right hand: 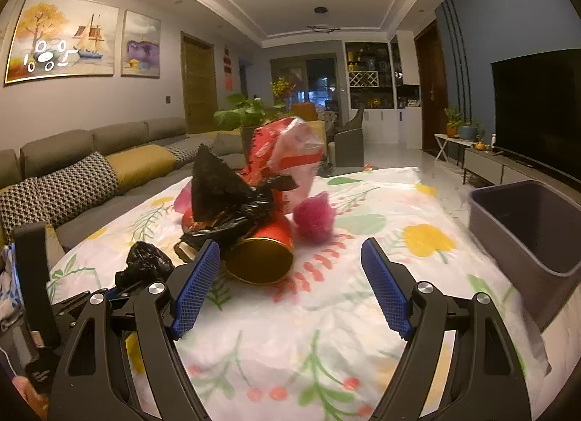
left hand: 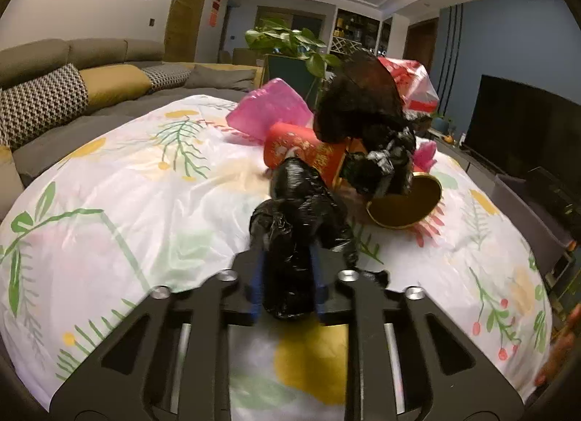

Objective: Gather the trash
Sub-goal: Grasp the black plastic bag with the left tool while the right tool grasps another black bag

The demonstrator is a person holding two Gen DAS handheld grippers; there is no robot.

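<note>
The left tool (left hand: pixel 288 275) was clamped on a crumpled black bag (left hand: pixel 297 217) above the desk (left hand: pixel 109 203); the right tool (right hand: pixel 290 275) stood spread near a red can (right hand: pixel 263 250).

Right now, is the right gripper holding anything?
No. The right gripper is wide open over the floral tablecloth, nothing between its blue pads.

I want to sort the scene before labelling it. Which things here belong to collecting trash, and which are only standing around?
For the job:
- black bag, held in the left tongs
- second black bag
- red can
- pink bags
- red and white bag
- grey bin
- right tongs, open

Just there:
- sofa
- television
- plant
- paintings
</note>
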